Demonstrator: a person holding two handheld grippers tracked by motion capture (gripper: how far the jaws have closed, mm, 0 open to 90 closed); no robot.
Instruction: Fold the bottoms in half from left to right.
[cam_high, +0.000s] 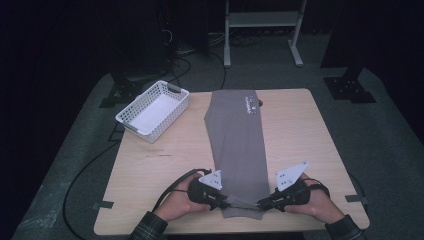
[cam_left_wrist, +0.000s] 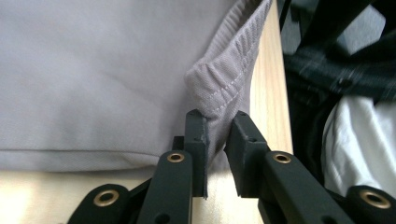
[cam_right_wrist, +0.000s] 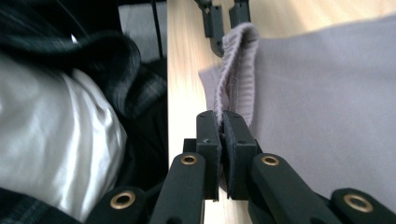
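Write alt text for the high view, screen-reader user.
A person's two hand-held grippers pinch the near hem of a folded grey garment at the front edge of a wooden table, left gripper and right gripper at opposite corners. A white basket sits at the table's far left.

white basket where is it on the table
In the high view the white basket sits at the table's far left corner, just left of the grey garment.

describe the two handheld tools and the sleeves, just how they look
Each tool, left tool and right tool, is black, with two blocky black jaws on arms fixed by brass-coloured rivets and a pale grey three-cornered plate with small holes on top. A black cable loops from the left one. Both sleeves are dark plaid.
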